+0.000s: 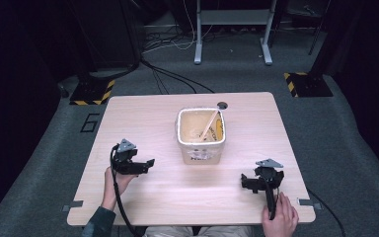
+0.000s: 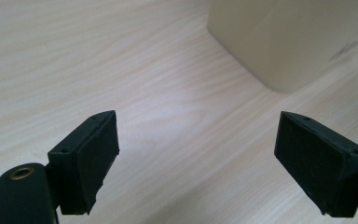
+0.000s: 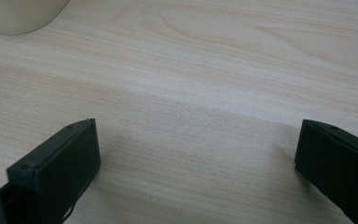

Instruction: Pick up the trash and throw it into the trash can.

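A cream square tub (image 1: 201, 138) stands at the middle of the wooden table (image 1: 143, 118), with a wooden stick (image 1: 208, 124) leaning inside it. My left gripper (image 1: 148, 163) rests low at the tub's left, held by a hand, and is open with nothing between its jaws. In the left gripper view the gripper (image 2: 196, 156) points at bare wood, with the tub's lower corner (image 2: 298, 42) ahead on the right. My right gripper (image 1: 245, 181) sits near the front right edge, open and empty. In the right gripper view the gripper (image 3: 196, 161) looks over bare wood, and the tub's base (image 3: 18, 16) shows at top left.
A round cable hole (image 1: 222, 105) lies at the table's far edge behind the tub. Grey tape tabs (image 1: 74, 204) mark the front corners. Beyond the table are a desk frame (image 1: 232, 29), floor cables (image 1: 168, 74) and hazard-striped base plates (image 1: 93, 92).
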`<state>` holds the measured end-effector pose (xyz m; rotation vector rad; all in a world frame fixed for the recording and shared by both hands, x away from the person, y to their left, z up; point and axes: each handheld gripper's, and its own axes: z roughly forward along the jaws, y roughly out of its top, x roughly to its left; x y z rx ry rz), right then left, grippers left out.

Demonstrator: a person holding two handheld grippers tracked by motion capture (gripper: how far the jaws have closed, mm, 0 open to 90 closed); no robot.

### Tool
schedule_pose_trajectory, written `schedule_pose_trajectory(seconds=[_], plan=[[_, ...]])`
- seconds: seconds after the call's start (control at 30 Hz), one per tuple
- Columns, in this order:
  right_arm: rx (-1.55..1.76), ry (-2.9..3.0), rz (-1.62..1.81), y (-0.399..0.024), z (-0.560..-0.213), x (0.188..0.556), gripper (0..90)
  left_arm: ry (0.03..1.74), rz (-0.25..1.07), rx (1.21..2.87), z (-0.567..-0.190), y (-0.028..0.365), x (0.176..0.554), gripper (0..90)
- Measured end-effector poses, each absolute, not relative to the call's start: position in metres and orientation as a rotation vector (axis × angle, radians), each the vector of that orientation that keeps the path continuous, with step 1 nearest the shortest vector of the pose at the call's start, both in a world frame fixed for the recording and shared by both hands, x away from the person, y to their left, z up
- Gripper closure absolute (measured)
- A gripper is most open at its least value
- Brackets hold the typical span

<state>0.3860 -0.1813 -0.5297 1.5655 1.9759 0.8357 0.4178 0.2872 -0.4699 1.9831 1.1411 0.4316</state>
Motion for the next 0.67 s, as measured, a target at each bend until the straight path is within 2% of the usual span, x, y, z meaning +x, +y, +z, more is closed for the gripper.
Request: schedule_pose_trajectory(seconds=[0.17,0.37,0.67], plan=[[1.565,1.976,0.835,-0.181,-0.53,0.386,0.0,1.195,0.379,2.025,-0.502,0.296,0.415,12.0],[1.565,1.976,0.835,-0.181,-0.53,0.386,0.0,1.19,0.389,2.082,-0.523,0.298,0.41,10.5],[1.565,1.976,0.835,-0.181,-0.53,0.386,0.0,1.16,0.5,2.069,-0.53,0.291,0.407,9.8]])
